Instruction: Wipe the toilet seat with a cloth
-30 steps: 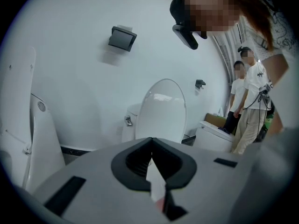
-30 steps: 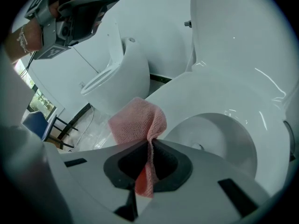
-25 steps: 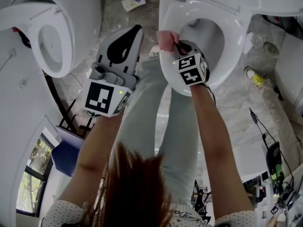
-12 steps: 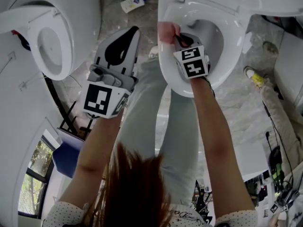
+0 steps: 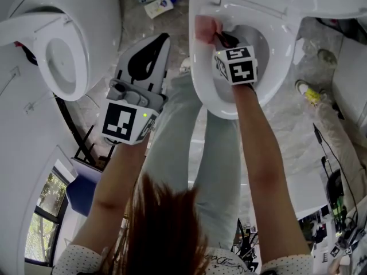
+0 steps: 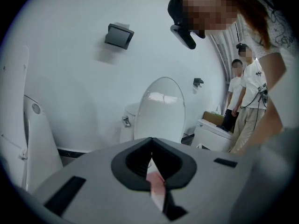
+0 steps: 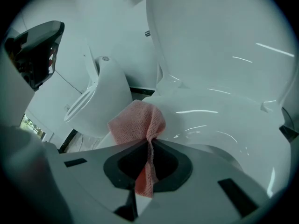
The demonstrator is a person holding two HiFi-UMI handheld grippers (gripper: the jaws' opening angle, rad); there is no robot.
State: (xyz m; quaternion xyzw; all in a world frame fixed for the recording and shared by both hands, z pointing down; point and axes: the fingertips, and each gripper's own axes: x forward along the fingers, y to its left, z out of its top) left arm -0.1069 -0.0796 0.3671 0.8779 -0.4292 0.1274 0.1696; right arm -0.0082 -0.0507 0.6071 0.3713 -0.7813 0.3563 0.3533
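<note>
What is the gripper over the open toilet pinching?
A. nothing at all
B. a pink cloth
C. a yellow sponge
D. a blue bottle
B: the right gripper has its jaws shut on a pink cloth, bunched up against the white toilet seat.

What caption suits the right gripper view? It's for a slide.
Right gripper, shut on a pink cloth, holds it at the white toilet seat rim.
</note>
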